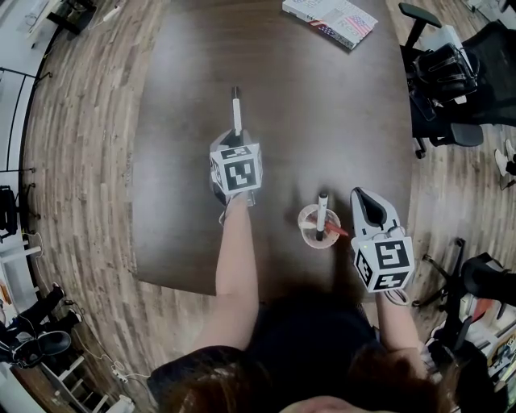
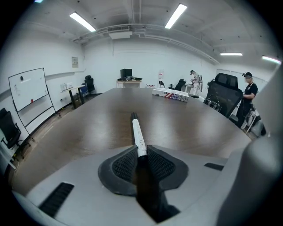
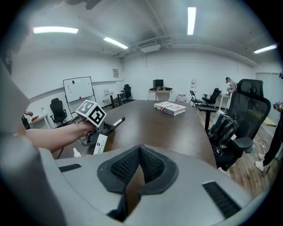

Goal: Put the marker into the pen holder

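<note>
Left hand-held gripper clamping marker at its rear end, barrel jutting forward over surface. Right hand-held gripper resting closed, empty, beside pen holder. Advice: keeping squeeze firm, tipping marker upright over holder, clearing pen standing inside.

l gripper tight on marker, forearm out front; r gripper pads together, empty

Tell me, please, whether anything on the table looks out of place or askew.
Nothing stands out. The pen holder stands upright with pens inside, the left gripper holds the marker by one end, and the book lies flat at the table's far end.
</note>
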Demonstrator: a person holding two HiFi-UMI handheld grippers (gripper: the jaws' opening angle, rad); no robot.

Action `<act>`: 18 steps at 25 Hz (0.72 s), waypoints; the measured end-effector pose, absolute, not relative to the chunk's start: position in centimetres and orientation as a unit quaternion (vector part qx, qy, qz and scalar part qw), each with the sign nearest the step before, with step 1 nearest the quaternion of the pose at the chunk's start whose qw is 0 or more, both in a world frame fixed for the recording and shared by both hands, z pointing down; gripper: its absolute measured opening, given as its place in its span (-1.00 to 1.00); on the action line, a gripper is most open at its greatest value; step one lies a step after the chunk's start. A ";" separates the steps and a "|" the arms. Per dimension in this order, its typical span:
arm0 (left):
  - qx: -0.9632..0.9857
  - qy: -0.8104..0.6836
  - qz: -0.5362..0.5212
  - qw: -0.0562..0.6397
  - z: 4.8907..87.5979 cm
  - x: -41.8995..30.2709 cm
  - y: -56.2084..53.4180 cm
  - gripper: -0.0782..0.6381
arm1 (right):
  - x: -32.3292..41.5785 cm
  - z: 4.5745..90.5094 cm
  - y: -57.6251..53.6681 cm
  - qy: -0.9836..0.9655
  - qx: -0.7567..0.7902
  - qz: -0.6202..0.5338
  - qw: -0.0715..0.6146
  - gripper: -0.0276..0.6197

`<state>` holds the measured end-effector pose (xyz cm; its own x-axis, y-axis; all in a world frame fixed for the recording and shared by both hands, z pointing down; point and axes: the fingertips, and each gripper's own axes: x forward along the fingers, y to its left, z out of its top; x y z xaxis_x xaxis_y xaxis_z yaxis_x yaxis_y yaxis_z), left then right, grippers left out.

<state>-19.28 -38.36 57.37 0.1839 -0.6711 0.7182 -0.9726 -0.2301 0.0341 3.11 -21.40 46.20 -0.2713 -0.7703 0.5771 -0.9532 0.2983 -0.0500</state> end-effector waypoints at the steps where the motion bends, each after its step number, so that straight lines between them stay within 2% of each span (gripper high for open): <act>1: 0.726 -0.570 0.293 0.250 57.0 -19.6 -38.2 -0.55 | 3.1 46.0 -21.3 -0.772 0.559 0.196 0.230 -0.86; 10: 0.744 -0.583 0.264 0.194 52.1 -22.9 -34.6 -0.55 | 2.2 44.6 -19.2 -0.782 0.557 0.176 0.218 -0.86; 18: 0.779 -0.547 0.266 0.153 46.7 -22.0 -27.6 -0.55 | 2.8 42.7 -17.5 -0.807 0.530 0.145 0.216 -0.86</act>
<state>-22.00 -27.58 46.75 0.2604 -0.7703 0.5821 -0.9335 -0.3549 -0.0519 2.83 -17.47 42.68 -0.3450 -0.7932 0.5018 -0.9181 0.3964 -0.0046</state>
